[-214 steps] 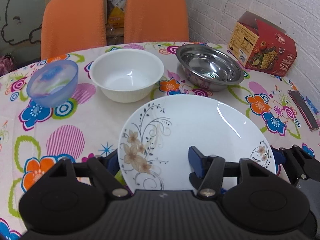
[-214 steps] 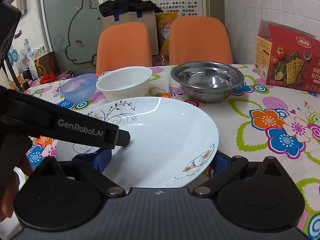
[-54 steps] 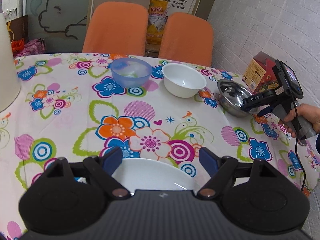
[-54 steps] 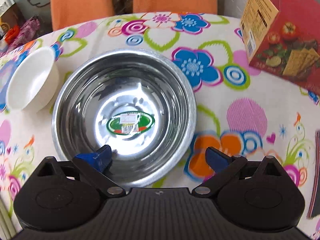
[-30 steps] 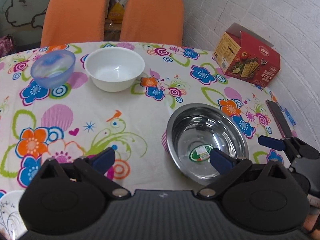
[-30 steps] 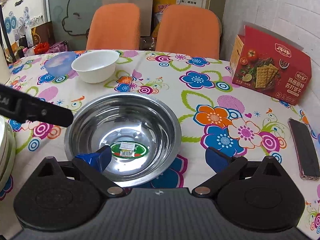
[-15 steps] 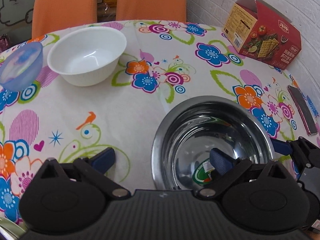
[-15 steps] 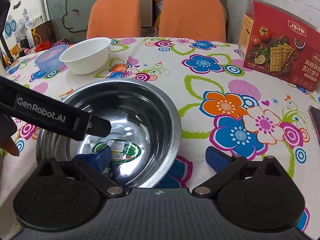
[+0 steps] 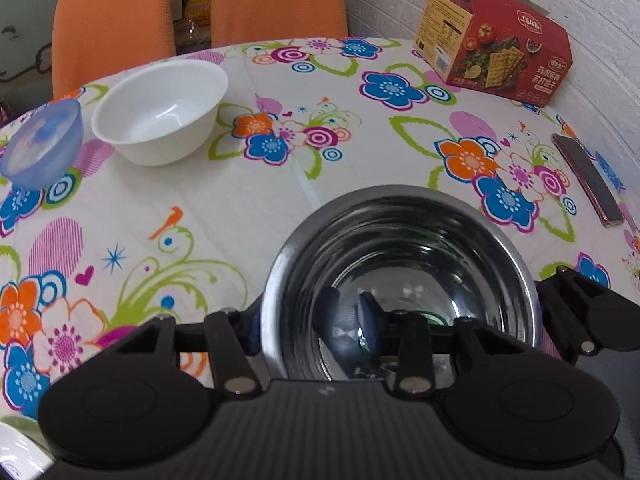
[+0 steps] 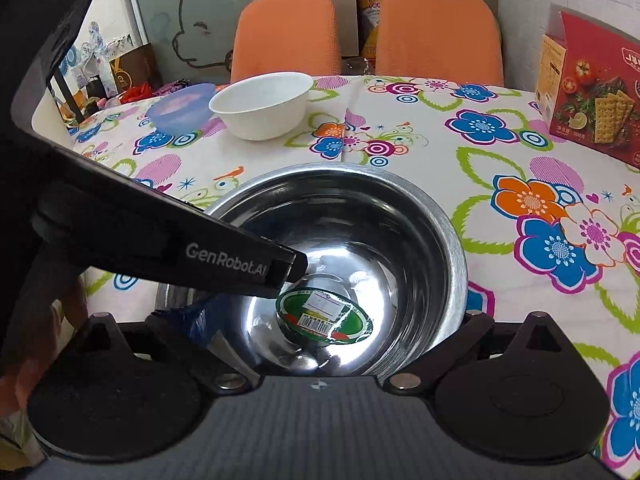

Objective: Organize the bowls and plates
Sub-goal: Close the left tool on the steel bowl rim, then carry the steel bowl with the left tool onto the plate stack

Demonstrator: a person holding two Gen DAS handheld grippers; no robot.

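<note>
The steel bowl [image 9: 400, 276] sits on the flowered counter [image 9: 248, 208], near edge, with the left claw [image 9: 308, 320] clamped across its left rim, one pad inside and one outside. The right claw [image 10: 320, 320] straddles the bowl, spread apart and gripping nothing. Judged step: securing the bowl; next calls for a level lift toward the white bowl [image 9: 160, 112] or the blue bowl [image 9: 40, 142].

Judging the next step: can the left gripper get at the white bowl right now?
Probably not yet: the left gripper is shut on the steel bowl's rim, fingers occupied. Otherwise the tablecloth up to the white bowl lies bare.
</note>
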